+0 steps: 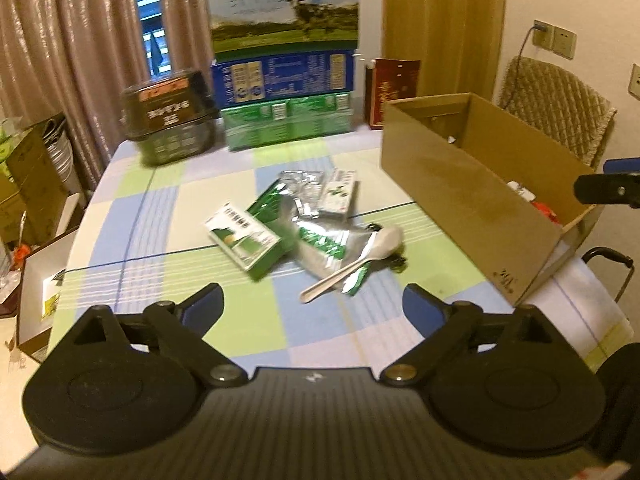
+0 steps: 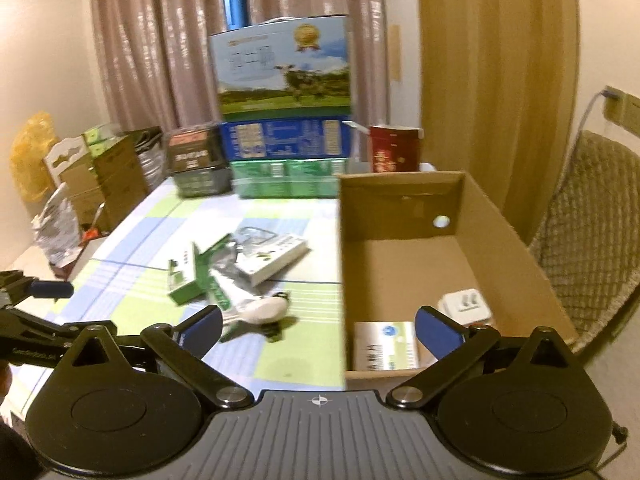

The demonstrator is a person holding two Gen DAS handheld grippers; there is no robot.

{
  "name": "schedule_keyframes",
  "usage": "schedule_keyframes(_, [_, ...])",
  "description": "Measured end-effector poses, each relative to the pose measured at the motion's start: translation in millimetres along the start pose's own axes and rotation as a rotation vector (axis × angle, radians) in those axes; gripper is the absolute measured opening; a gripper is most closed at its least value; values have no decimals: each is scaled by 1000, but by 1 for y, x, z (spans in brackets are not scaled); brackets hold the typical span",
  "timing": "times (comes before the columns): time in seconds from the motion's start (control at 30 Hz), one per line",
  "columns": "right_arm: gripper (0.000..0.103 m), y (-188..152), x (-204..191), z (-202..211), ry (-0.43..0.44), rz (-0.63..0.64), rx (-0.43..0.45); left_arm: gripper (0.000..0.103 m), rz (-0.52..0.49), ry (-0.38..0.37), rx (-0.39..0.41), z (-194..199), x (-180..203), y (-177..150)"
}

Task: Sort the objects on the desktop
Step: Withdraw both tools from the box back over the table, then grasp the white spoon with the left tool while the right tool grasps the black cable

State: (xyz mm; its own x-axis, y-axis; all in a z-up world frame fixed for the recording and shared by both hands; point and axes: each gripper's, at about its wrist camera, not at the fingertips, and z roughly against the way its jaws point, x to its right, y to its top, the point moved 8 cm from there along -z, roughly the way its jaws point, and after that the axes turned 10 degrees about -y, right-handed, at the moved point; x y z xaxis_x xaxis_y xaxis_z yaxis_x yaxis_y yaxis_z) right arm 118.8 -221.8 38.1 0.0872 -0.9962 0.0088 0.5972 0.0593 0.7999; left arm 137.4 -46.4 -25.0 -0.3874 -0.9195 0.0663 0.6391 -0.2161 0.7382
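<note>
A table covered with a checked cloth of green, blue and white squares (image 1: 168,208) is seen from both grippers. The left gripper (image 1: 314,300) is held above the near part of the cloth, and its two black fingers with blue pads are spread wide with nothing between them. The right gripper (image 2: 320,322) is also spread wide and empty; one finger is seen over the cloth and the other over the near end of an open brown cardboard box (image 2: 400,276). In the middle of the table a small heap of things is found: a green and white paper carton (image 1: 246,242), a shiny silver foil pouch with green print (image 1: 316,228), a flat white and green packet (image 1: 340,192) at the far side, and a white plastic spoon (image 1: 352,262) laid on top of the pouch. These things are touching or overlapping each other, and they lie just beside the box's long side wall. Inside the box, near its close end, a white square plug-like block (image 2: 464,304) and a pale printed carton (image 2: 386,344) are seen. At the far edge of the table a tall milk case with a cow picture (image 1: 284,4) is stacked on a blue case and a green case, with a dark brown tub (image 1: 172,112) on one side and a red box (image 1: 394,88) on the other. A padded chair (image 1: 560,112) is placed behind the box.
</note>
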Motion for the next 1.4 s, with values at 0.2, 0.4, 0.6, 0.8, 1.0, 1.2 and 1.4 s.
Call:
schedule_keyframes(0.2, [101, 1, -31, 0, 55, 15, 28, 97, -1, 12, -13, 5, -23, -10])
schedule_keyframes(0.4, [101, -5, -56, -16, 87, 18, 27, 97, -10, 3, -32, -3, -38, -19])
schedule_keyframes(0.6, [101, -20, -79, -40, 107, 46, -9, 97, -5, -2, -56, -17, -53, -33])
schedule_keyframes(0.8, [101, -39, -92, -75, 100, 59, -42, 96, -21, -23, -69, -41, -62, -42])
schedule_keyframes(1.0, [91, -59, -97, -115, 64, 93, -84, 91, -48, -78, -87, -69, -64, -49])
schedule_keyframes(1.2, [68, -67, -93, -149, 33, 122, -131, 75, -109, -108, -92, -95, -62, -45])
schedule_keyframes(1.4, [60, -67, -90, -173, 36, 121, -174, 62, -229, -174, -81, -120, -48, -35])
